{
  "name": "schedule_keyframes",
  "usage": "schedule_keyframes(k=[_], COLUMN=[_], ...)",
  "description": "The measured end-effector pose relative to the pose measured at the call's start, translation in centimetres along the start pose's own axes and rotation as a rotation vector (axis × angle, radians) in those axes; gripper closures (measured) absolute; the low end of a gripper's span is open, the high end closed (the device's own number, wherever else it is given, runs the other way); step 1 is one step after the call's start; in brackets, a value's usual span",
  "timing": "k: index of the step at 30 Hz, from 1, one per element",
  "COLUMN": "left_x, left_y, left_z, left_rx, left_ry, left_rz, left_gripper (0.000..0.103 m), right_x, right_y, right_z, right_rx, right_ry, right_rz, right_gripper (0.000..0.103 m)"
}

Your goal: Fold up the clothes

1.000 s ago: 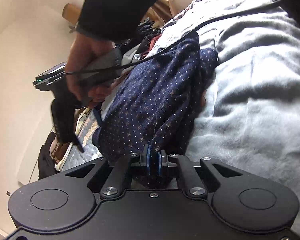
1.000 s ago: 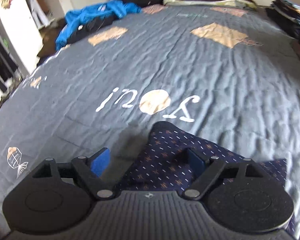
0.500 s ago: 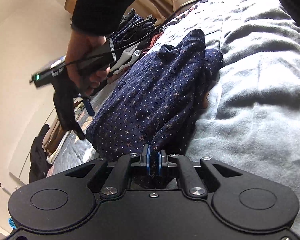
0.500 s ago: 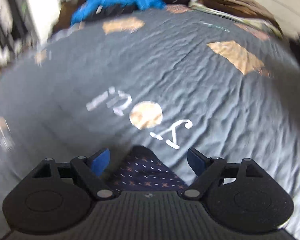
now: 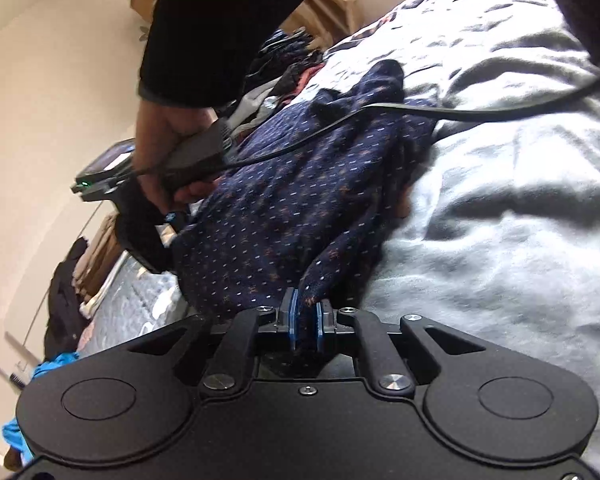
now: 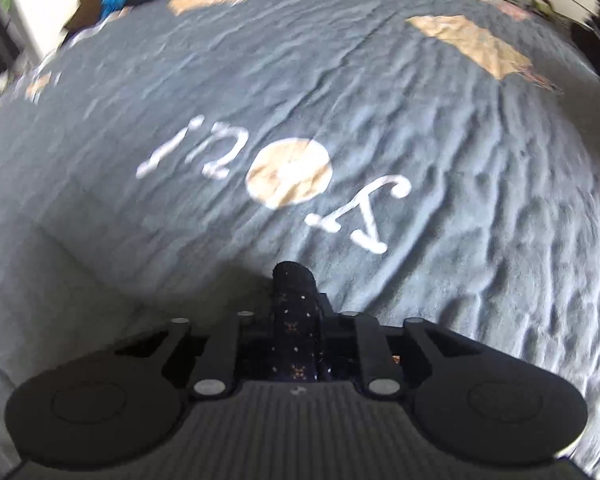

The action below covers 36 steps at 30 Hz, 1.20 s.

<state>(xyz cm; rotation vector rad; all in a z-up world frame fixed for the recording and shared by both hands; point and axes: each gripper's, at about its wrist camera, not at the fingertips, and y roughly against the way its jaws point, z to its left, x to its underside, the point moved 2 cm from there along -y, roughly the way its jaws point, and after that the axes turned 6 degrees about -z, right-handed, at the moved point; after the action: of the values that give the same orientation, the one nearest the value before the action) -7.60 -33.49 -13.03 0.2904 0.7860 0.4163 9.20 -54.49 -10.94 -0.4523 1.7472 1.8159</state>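
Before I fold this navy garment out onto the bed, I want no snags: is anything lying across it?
Yes. A black cable drapes across the navy garment. Both claws, left and right, already pinch it. The grey bedspread ahead looks bare.

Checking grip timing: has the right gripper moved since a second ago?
Yes. The right gripper sank toward the grey bedspread, whose lettering looms larger; its jaws have just been closing onto the navy garment.

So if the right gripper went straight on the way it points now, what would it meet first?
Most likely the grey bedspread. The right gripper, shut on the navy dotted garment, points steeply down at the bedspread; nothing else shows in that line, though depth is unclear.
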Motion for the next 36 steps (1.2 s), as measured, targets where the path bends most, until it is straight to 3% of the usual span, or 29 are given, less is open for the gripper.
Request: schedule_keyframes(k=[9,12,13,14,16,17,20,22,24,26,27,34,36], left_x=[0.3,0.3,0.2,0.2,0.1,0.0,0.0,0.4,0.4,0.5,0.5,-1.9,-1.7], left_y=[-0.2,-0.4,-0.4,-0.6,-0.8,-1.0,-1.5,-2.2,-2.6,-3.0,-3.2,0.3,0.6], left_z=[0.0,-0.5,-0.8,-1.0,-1.0,-0.8,-0.2,-0.4,-0.4,-0.4,-0.5,1.6,1.6], left_rx=[0.027,-0.033,-0.071,-0.104,-0.157,-0.167,-0.178,-0.193,-0.21,-0.205,-0.2,-0.107,-0.089], left_ry=[0.02,-0.057,-0.1,-0.128,-0.156,-0.146,-0.115,-0.14,-0.15,-0.144,-0.139,0.007,0.0], left_rz=[0.005,-0.011,-0.019,-0.021,-0.021,-0.018,0.002,0.013,0.016,0.027,0.033,-0.04,-0.031], left_gripper=[0.098,0.093,0.087,0.067,0.052,0.05,0.046,0.046,0.052,0.082,0.09,0.097,0.098], right_x=[-2.0,-2.5,-2.6,-2.7,-2.9,-3.0,-3.4,-3.2,-3.0,-2.7,-2.5,-0.3,0.5], right_y=[1.8,0.3,0.2,0.5,1.0,1.5,2.5,2.6,2.5,2.6,2.6,-0.3,-0.8], right_z=[-1.9,-1.8,-1.6,-1.2,-0.6,-0.5,0.0,0.5,1.3,2.0,2.3,1.8,1.1], right_rx=[0.089,0.067,0.063,0.064,0.059,0.051,0.062,0.045,0.031,0.036,0.042,0.157,0.162], right_ry=[-0.169,-0.151,-0.134,-0.108,-0.064,-0.053,0.0,0.026,0.049,0.071,0.08,0.083,0.054], right_rz=[-0.184,-0.118,-0.104,-0.105,-0.1,-0.091,-0.063,-0.034,-0.016,-0.023,-0.029,-0.031,-0.041], right_gripper=[0.098,0.097,0.097,0.096,0.093,0.092,0.075,0.055,0.051,0.049,0.048,0.049,0.049])
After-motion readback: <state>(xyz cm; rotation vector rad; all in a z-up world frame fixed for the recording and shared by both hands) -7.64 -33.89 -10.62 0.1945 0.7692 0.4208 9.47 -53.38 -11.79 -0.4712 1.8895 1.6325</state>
